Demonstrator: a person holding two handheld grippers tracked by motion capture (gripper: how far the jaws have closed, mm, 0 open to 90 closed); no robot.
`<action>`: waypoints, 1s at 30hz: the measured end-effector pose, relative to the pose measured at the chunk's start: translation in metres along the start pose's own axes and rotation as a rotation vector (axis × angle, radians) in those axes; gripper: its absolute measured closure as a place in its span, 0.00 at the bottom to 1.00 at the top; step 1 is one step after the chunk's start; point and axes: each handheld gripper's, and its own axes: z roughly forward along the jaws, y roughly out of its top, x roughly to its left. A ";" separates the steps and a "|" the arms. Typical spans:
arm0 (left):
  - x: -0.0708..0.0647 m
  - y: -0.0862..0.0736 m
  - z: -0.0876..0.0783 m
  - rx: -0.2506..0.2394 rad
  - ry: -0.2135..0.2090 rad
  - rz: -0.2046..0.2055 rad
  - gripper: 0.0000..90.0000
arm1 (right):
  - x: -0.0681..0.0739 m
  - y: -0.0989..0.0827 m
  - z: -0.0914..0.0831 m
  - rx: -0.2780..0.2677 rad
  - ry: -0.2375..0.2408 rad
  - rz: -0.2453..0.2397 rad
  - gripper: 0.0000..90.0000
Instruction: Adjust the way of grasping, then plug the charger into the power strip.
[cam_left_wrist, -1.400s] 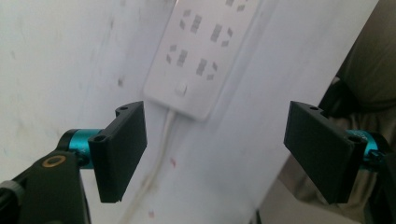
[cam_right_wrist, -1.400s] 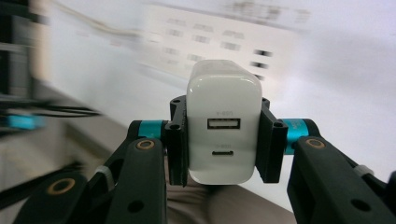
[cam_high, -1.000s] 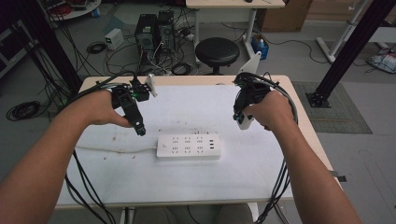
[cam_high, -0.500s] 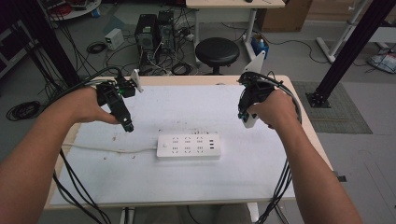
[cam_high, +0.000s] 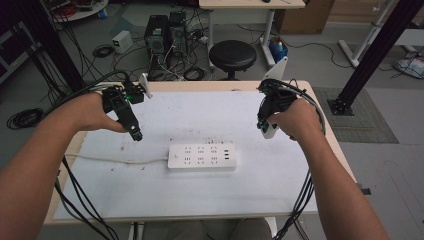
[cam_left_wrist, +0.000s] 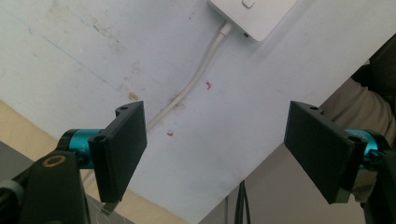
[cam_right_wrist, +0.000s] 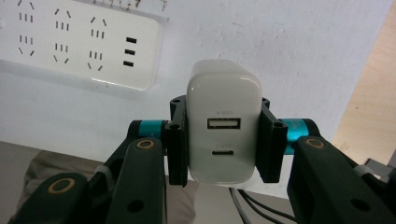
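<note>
right gripper (cam_right_wrist: 223, 140) pinches a smooth white boxy charger (cam_right_wrist: 224, 126); left gripper (cam_left_wrist: 215, 149), now farther left of the flat power strip (cam_high: 201, 156), gapes empty.

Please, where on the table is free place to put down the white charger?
The table is mostly bare. Widest free patch: between the power strip and the near edge. Also free: the far strip behind it, between the left claw and the right claw, which holds the charger. Left of the strip, its cord crosses the surface.
</note>
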 end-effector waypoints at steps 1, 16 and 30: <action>0.000 0.000 -0.001 -0.002 0.002 0.003 0.24 | -0.001 -0.001 0.000 -0.004 0.000 0.001 0.69; -0.005 -0.002 0.000 0.002 0.002 0.028 0.24 | 0.004 -0.002 -0.002 -0.032 0.023 -0.251 0.69; -0.010 -0.005 0.000 0.001 0.002 0.062 0.24 | 0.035 -0.002 -0.013 -0.099 0.001 -0.627 0.69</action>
